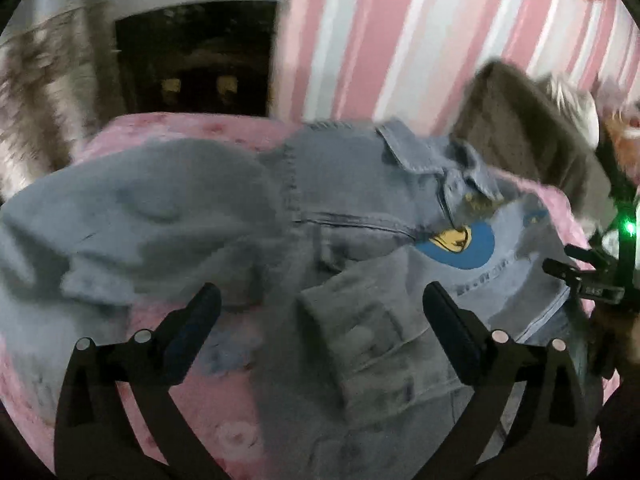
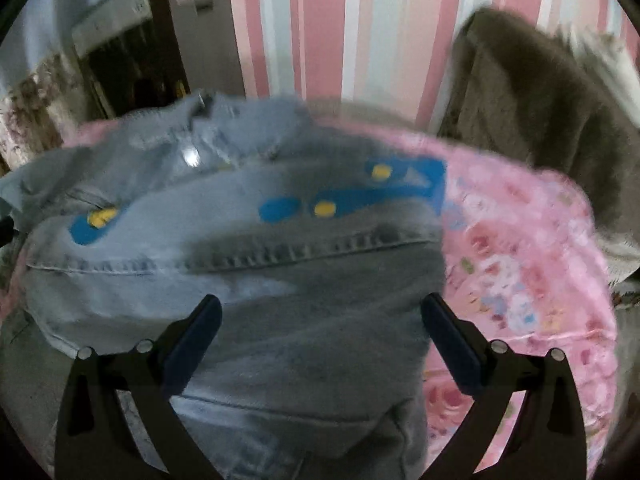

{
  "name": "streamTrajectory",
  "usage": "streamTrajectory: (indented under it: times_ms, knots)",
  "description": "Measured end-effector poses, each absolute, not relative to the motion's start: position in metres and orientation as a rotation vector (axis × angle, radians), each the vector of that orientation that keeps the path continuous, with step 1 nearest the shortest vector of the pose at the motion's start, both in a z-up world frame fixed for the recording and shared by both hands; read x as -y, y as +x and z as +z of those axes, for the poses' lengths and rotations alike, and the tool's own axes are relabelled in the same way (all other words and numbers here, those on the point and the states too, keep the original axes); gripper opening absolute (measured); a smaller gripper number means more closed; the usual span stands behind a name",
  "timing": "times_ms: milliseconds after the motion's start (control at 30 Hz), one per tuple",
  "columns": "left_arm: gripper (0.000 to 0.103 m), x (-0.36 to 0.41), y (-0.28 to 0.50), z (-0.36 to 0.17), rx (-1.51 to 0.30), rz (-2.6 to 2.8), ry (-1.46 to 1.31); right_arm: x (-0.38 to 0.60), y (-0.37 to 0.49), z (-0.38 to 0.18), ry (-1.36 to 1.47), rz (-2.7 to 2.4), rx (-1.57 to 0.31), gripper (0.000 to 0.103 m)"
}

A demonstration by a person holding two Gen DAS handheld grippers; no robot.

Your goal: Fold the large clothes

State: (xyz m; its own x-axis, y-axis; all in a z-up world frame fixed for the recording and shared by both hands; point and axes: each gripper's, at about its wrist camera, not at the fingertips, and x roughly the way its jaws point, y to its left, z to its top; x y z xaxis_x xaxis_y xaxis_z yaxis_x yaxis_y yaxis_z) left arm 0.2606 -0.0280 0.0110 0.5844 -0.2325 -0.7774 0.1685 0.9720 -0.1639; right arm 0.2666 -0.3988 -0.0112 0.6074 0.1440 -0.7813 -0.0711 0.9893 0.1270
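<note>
A pale blue denim jacket with blue and yellow printed patches [image 1: 360, 216] is spread on a pink floral bedspread [image 1: 224, 432], directly ahead of and beneath both claws. The left gripper [image 1: 322, 300] is held wide and empty above a folded-in buttoned cuff [image 1: 360, 344]. The right gripper [image 2: 322, 302] is likewise spread wide, nothing held, over the stitched hem. If only one layer were pinched, the fold could be dragged askew; the stiff sleeve may spring back.

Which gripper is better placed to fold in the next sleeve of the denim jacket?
Probably the left gripper: it is open above the sleeve cuff of the denim jacket. The right gripper, also open, faces the jacket body.
</note>
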Motion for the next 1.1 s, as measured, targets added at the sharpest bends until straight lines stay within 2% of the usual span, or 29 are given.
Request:
streamTrajectory:
  times_ms: [100, 133, 167, 200, 367, 433, 467, 500, 533, 633, 667, 700, 733, 767, 800, 900, 1033, 1100]
  knots:
    - [0.1, 0.057, 0.28, -0.005, -1.007, -0.26, 0.021, 0.409, 0.263, -0.015, 0.125, 0.083, -0.88, 0.033]
    - [0.1, 0.068, 0.286, -0.014, -1.047, -0.257, 0.069, 0.417, 0.259, -0.012, 0.161, 0.083, -0.854, 0.027]
    - [0.1, 0.077, 0.29, -0.021, -1.077, -0.253, 0.103, 0.424, 0.255, -0.009, 0.181, 0.082, -0.833, 0.015]
    - [0.1, 0.083, 0.293, -0.025, -1.082, -0.247, 0.119, 0.432, 0.25, -0.005, 0.199, 0.083, -0.808, 0.012]
    - [0.099, 0.093, 0.31, -0.027, -1.07, -0.213, 0.114, 0.459, 0.235, 0.006, 0.231, 0.036, -0.728, 0.009]
    - [0.086, 0.093, 0.313, -0.018, -1.019, -0.198, 0.103, 0.481, 0.228, 0.01, 0.298, 0.005, -0.686, 0.008]
    - [0.063, 0.096, 0.315, -0.01, -0.979, -0.216, 0.106, 0.488, 0.227, 0.01, 0.323, 0.004, -0.684, 0.008]
    - [0.053, 0.099, 0.32, -0.003, -0.962, -0.237, 0.099, 0.493, 0.226, 0.007, 0.345, 0.007, -0.687, 0.008]
    - [0.053, 0.102, 0.323, 0.001, -0.953, -0.247, 0.088, 0.497, 0.228, 0.004, 0.347, 0.001, -0.696, 0.008]
    - [0.053, 0.111, 0.33, 0.006, -0.929, -0.266, 0.095, 0.497, 0.23, -0.01, 0.325, -0.034, -0.737, 0.011]
    - [0.054, 0.113, 0.329, 0.006, -0.93, -0.27, 0.096, 0.498, 0.231, -0.014, 0.312, -0.048, -0.755, 0.02]
    - [0.059, 0.114, 0.327, 0.006, -0.926, -0.278, 0.092, 0.5, 0.231, -0.017, 0.295, -0.069, -0.774, 0.044]
    - [0.063, 0.114, 0.322, 0.007, -0.918, -0.293, 0.085, 0.501, 0.228, -0.015, 0.283, -0.083, -0.769, 0.053]
    - [0.073, 0.113, 0.318, 0.009, -0.909, -0.295, 0.08, 0.504, 0.222, -0.009, 0.277, -0.085, -0.742, 0.068]
    - [0.081, 0.11, 0.315, 0.01, -0.901, -0.298, 0.074, 0.505, 0.216, 0.0, 0.272, -0.083, -0.708, 0.074]
    - [0.09, 0.109, 0.297, 0.012, -0.903, -0.359, 0.05, 0.506, 0.207, 0.019, 0.272, -0.065, -0.652, 0.084]
    - [0.091, 0.135, 0.283, -0.009, -0.95, -0.374, 0.195, 0.504, 0.207, 0.03, 0.3, -0.034, -0.63, 0.084]
    - [0.066, 0.141, 0.283, -0.023, -0.986, -0.381, 0.225, 0.497, 0.208, 0.032, 0.292, -0.015, -0.636, 0.084]
